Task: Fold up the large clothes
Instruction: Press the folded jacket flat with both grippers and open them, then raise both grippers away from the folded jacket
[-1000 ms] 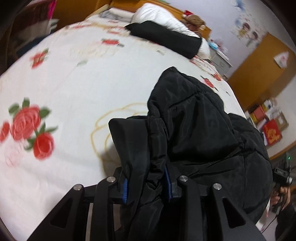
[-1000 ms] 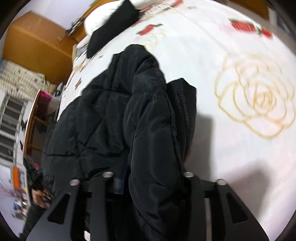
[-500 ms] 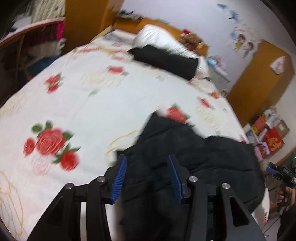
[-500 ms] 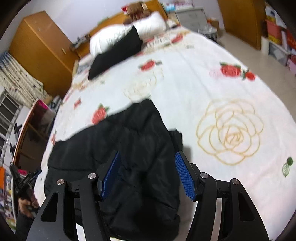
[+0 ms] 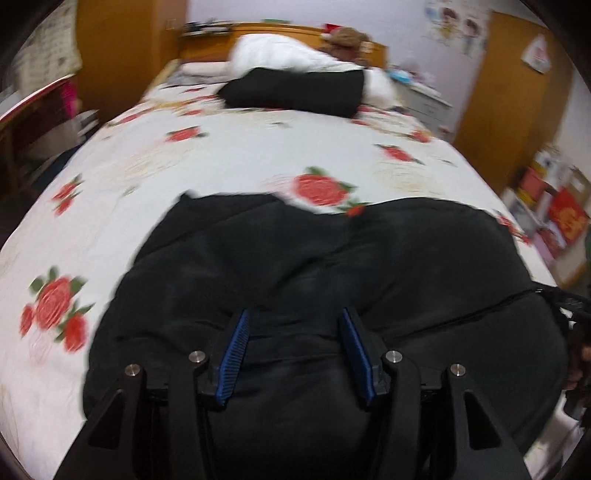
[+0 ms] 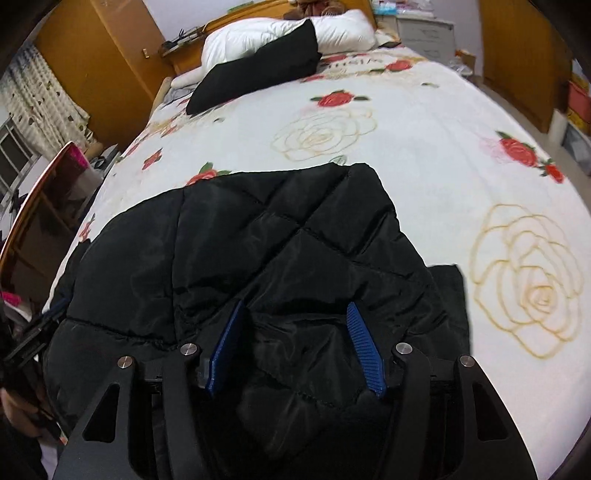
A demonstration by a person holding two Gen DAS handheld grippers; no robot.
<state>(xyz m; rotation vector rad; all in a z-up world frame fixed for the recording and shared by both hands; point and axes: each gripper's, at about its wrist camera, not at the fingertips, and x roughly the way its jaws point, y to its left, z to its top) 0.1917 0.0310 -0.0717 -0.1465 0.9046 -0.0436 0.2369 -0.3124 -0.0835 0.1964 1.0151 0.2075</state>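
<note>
A black quilted puffer jacket (image 5: 325, 266) lies folded at the near end of a bed with a white rose-print cover (image 5: 240, 155). It also shows in the right wrist view (image 6: 236, 240). My left gripper (image 5: 295, 332) is open just above the jacket's near part, nothing between its blue pads. My right gripper (image 6: 295, 325) is open over the jacket's near right part, also empty. A dark cuff (image 6: 448, 291) sticks out at the jacket's right side.
A folded black garment (image 5: 295, 90) lies against white pillows (image 6: 280, 37) at the head of the bed. Wooden wardrobes (image 6: 96, 62) stand at both sides. A white drawer unit (image 6: 424, 33) is beside the headboard. Boxes (image 5: 554, 214) sit on the floor at right.
Both grippers have let go of the jacket and opened. The jacket dropped flat onto the bed, and both grippers have pulled back over its near edge.
</note>
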